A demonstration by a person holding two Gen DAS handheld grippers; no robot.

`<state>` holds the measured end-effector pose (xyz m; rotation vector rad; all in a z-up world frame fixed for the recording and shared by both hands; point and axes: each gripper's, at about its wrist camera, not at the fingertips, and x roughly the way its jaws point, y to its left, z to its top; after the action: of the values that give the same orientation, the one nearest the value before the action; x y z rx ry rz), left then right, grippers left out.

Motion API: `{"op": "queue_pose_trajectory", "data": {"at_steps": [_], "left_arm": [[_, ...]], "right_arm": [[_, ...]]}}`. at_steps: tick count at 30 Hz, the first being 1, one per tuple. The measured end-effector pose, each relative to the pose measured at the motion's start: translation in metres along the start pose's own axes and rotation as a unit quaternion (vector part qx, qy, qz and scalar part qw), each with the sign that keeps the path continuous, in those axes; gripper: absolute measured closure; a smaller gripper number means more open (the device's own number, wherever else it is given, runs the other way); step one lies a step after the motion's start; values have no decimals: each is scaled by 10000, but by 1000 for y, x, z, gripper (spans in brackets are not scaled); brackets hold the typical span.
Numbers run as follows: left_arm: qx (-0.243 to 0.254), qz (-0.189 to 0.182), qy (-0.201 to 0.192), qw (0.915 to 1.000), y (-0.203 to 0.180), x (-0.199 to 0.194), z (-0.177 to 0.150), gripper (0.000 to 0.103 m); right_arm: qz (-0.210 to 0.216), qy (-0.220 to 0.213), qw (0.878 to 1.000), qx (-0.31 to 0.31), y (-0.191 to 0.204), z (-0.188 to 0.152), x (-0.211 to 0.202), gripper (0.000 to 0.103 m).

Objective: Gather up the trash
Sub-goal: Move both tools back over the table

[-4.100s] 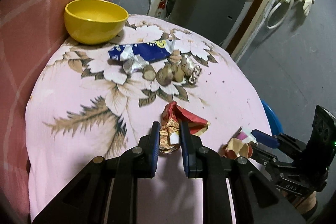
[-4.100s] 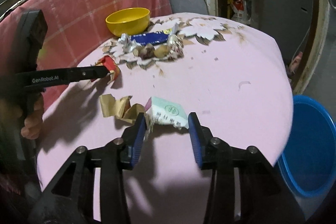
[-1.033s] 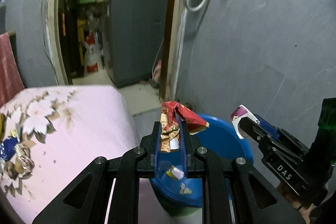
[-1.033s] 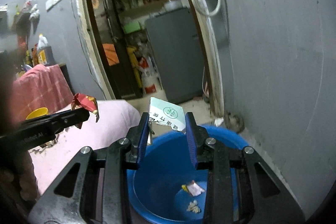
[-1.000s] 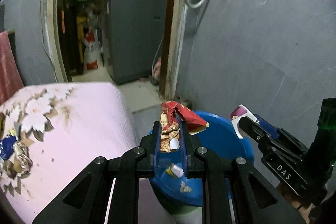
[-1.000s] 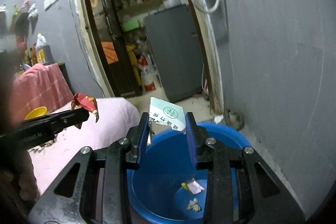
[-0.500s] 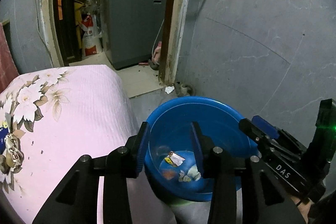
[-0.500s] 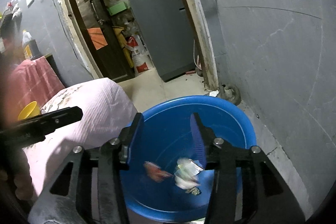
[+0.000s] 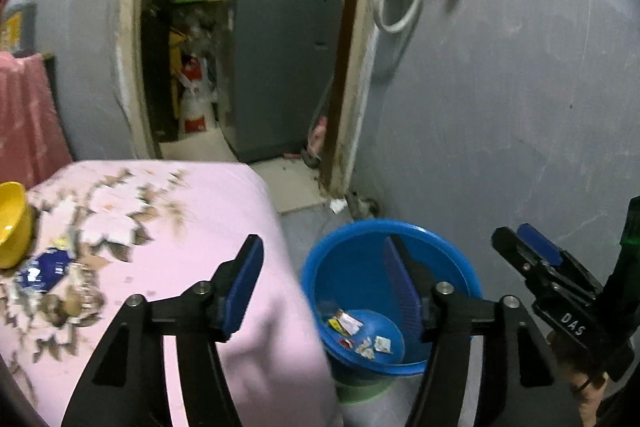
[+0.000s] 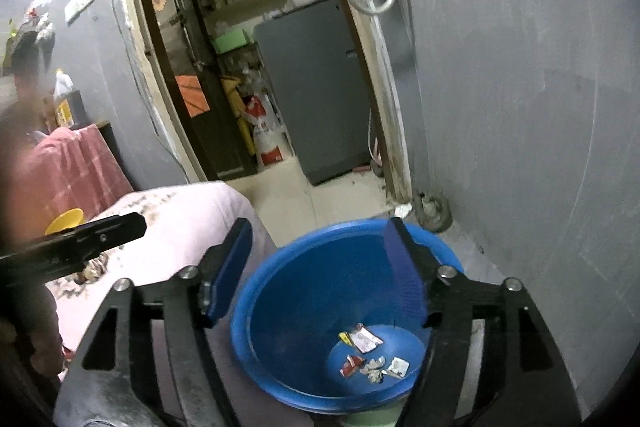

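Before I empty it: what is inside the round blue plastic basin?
A few small crumpled wrappers and paper scraps lie on the floor of the round blue plastic basin. The right gripper's finger hides part of its wall.

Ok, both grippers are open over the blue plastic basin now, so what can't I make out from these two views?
- Scraps in the blue plastic basin: too small to identify, either view.
- Trash beside the yellow bowl on the pink floral tablecloth: motion-blurred, left wrist view; the left gripper hides it from the right wrist.
- Basin's base: cut off, bottom edge.
- Right gripper fingers cover part of the basin wall.

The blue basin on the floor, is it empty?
No. The blue basin holds a few scraps of trash at its bottom, but is mostly unfilled.
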<state>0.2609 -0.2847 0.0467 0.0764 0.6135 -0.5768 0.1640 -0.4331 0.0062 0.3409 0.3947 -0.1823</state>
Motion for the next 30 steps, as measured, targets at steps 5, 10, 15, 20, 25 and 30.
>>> {"op": "queue_pose_trajectory", "data": {"at_steps": [5, 10, 15, 20, 25, 30], "left_arm": [[-191, 292, -501, 9981, 26, -48, 1, 19], [-510, 660, -1082, 9906, 61, -99, -5, 6], [-853, 1026, -1496, 9797, 98, -146, -22, 4], [-1072, 1486, -1728, 9678, 125, -186, -47, 3], [-1089, 1977, -1843, 9566, 146, -214, -79, 3], [-1106, 2265, -1826, 9503, 161, -227, -113, 3]], "right_arm": [[117, -349, 9992, -143, 31, 12, -25, 7], [351, -694, 9966, -270, 66, 18, -45, 0], [729, -984, 9919, -350, 106, 12, -61, 0], [1117, -1117, 9865, -437, 142, -3, -73, 0], [1455, -1152, 9807, -618, 176, -23, -80, 0], [1814, -999, 9740, -918, 210, -51, -80, 0]]}}
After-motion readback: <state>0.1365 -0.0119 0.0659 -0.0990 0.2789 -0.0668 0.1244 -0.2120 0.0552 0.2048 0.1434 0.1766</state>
